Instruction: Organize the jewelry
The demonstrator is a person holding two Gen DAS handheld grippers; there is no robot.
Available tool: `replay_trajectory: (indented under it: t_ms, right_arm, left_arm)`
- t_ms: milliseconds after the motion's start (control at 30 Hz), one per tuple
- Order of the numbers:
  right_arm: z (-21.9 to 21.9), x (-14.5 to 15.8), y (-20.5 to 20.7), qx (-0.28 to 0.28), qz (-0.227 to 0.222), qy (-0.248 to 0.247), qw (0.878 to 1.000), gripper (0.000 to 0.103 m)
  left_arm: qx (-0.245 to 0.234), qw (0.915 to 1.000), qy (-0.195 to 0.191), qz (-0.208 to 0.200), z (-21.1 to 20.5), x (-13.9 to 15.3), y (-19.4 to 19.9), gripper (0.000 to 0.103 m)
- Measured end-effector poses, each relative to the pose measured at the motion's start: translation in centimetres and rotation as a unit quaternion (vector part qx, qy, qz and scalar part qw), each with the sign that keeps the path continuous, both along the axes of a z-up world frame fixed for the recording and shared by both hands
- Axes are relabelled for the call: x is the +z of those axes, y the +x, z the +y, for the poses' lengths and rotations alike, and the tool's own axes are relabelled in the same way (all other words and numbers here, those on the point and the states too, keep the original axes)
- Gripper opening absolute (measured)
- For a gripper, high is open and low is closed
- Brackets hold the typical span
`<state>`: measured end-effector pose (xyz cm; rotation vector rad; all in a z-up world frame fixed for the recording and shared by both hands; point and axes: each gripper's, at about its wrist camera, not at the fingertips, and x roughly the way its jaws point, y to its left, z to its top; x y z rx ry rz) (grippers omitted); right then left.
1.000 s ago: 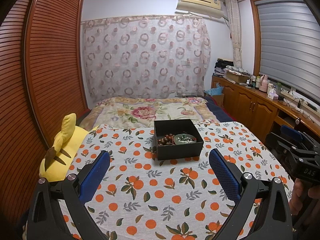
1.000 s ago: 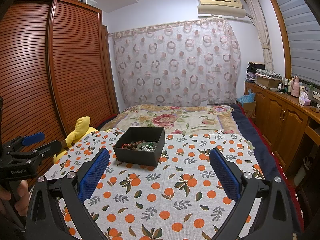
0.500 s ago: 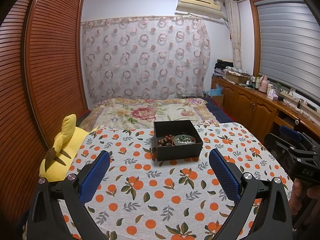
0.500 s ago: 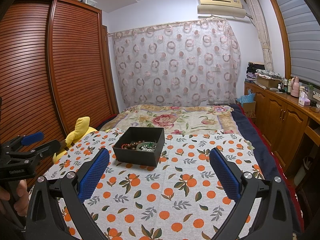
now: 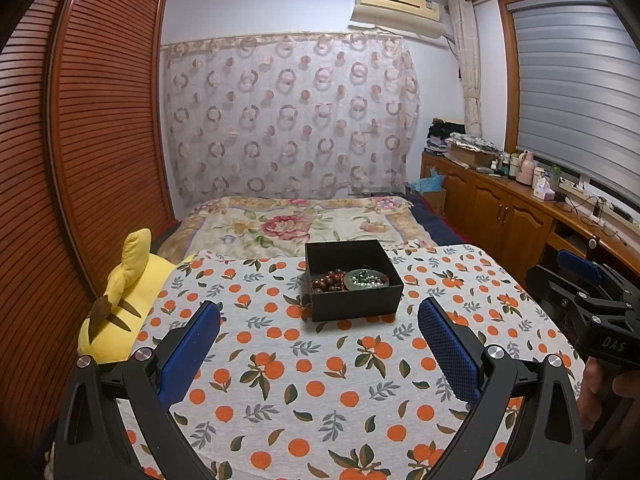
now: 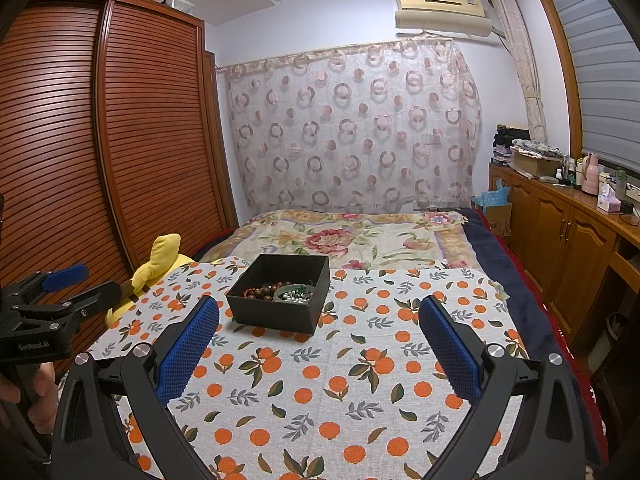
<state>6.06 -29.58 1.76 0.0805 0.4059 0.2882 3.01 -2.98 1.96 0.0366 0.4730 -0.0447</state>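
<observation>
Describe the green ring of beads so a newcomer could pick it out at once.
On the orange-print tablecloth sits an open black box. Inside, against its near wall, lies the green ring, filled with pale beads, unlike the dark brown wooden beads to its left.

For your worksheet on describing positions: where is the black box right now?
In both wrist views the black box sits open on the orange-print cloth, toward its far edge near the floral bedspread, ahead of both open grippers, with the yellow plush off to its left.

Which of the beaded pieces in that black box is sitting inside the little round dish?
The pale pearl-like beads fill the dish; the dark brown wooden beads lie loose beside it.
</observation>
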Motion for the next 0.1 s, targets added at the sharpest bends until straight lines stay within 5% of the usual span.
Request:
replay_trajectory:
  t_ms: [100]
  right_arm:
    - [0.00,0.00,-0.01,0.000,0.000,0.000,1.000,0.101]
  left_arm:
    - [0.000,1.0000,0.000,-0.001,-0.02,0.01,-0.05,0.096]
